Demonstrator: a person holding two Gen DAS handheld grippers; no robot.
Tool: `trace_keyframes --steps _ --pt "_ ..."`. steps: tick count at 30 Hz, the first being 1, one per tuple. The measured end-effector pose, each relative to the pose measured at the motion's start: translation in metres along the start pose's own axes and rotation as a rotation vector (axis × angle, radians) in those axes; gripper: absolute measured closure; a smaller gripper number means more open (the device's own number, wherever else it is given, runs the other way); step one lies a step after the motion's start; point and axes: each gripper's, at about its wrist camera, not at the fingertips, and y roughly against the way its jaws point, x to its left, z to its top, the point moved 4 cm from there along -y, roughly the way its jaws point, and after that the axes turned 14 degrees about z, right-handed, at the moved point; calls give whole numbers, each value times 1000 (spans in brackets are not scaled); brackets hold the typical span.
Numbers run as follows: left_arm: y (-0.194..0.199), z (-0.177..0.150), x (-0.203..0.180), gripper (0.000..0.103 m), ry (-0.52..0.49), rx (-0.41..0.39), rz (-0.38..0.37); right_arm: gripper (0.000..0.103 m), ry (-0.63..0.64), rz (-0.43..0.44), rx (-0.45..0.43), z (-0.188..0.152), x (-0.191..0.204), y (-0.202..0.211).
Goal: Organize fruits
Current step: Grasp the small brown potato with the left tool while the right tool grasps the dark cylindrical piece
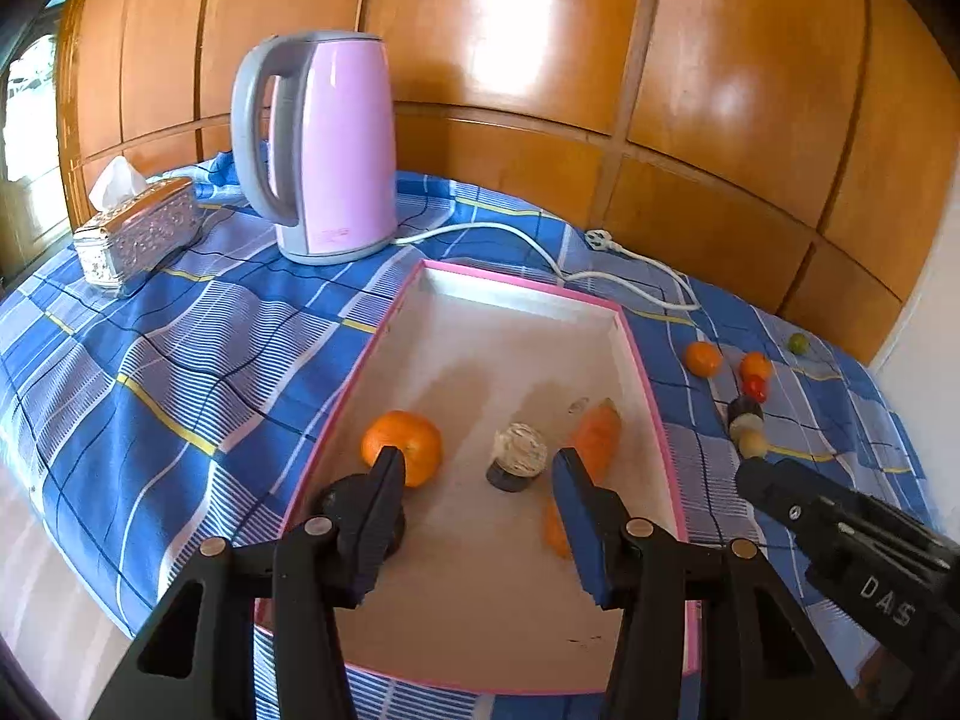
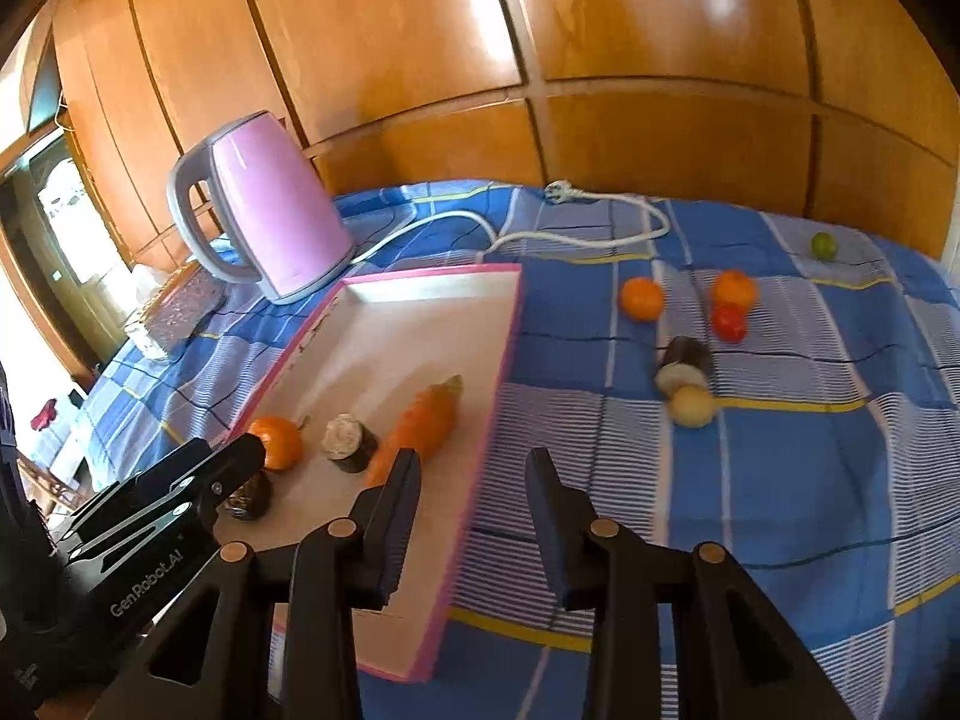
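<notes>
Both grippers empty: left gripper [image 1: 477,465] gaping over pink tray [image 1: 654,420], right gripper [image 2: 474,468] hovering narrower at its edge. Loose fruits [image 2: 642,298] sitting right of frame; round, risking rolling off sloping cloth [image 2: 810,480] when nudged.

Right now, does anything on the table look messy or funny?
A bit. Several fruits still lie loose on the blue cloth outside the pink tray: two oranges, a red one and a lime. The kettle's cord lies unplugged on the cloth behind the tray.
</notes>
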Motion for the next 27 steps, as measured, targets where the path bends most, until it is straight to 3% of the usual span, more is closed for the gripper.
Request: trace_keyframes --steps 17,27 --pt "14 -5 -62 51 -126 -16 -102 66 -170 -151 -55 -14 -97 47" --pt "9 -8 -117 51 -211 4 -192 66 -204 -183 -48 -17 -131 51"
